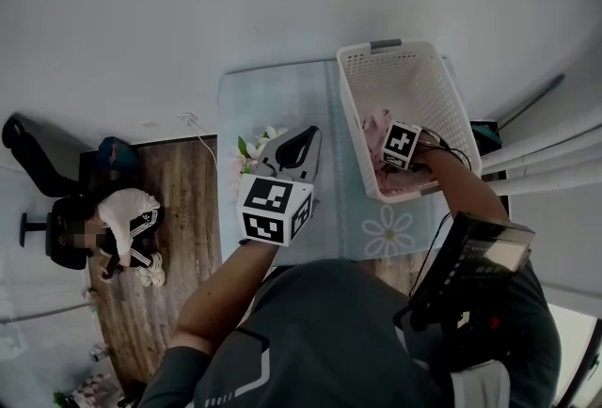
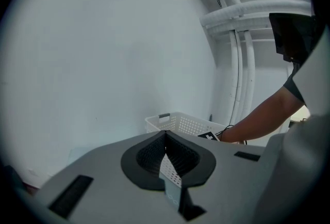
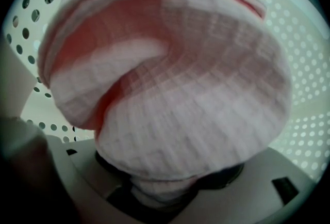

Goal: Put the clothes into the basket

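- Checking position first: the pink clothes (image 1: 374, 129) lie inside the white basket (image 1: 349, 96) at the upper right of the head view. They are bunched right against your right gripper (image 1: 393, 150), which reaches down into the basket.
- In the right gripper view the fabric fills nearly the whole frame, with the perforated basket wall showing only round the edges.
- The fabric covers the right jaws' pads and tips. Only the grey jaw bodies show, along the bottom of that frame.
- Your right gripper's jaws stand wide apart, with a fold of the clothes tucked down between them.
- Your left gripper (image 1: 308, 132) hangs over the pale blue table (image 1: 273, 91) at the centre of the head view, beside the basket. Its jaws meet tip to tip and hold nothing.
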A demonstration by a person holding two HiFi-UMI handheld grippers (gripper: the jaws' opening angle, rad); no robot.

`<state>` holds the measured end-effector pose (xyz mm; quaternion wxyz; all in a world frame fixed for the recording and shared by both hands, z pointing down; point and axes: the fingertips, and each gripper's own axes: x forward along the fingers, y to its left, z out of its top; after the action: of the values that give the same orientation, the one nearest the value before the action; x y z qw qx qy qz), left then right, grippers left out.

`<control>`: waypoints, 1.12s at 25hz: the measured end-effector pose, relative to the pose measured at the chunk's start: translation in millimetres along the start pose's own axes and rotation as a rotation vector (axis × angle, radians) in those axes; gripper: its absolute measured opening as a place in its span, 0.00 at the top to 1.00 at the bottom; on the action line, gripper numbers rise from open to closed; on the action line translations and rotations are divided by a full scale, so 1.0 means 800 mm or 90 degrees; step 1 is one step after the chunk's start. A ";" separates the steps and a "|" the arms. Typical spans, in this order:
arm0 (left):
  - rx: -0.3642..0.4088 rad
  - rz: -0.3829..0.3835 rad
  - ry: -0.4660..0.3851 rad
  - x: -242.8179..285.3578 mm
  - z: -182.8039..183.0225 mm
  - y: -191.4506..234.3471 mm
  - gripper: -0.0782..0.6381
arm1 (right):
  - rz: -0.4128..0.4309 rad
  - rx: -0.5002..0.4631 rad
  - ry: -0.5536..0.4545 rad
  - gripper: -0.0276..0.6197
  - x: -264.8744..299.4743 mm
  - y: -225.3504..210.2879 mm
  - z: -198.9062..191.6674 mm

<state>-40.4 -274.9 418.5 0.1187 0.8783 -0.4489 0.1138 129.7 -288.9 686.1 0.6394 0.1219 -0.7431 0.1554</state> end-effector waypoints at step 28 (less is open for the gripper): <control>-0.009 0.052 -0.038 -0.047 0.017 -0.001 0.88 | -0.040 0.020 -0.034 0.35 -0.018 -0.019 0.000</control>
<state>-59.6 -250.1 394.4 0.1066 0.8614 -0.4886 0.0889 137.2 -303.0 673.1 0.6219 0.1589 -0.7533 0.1434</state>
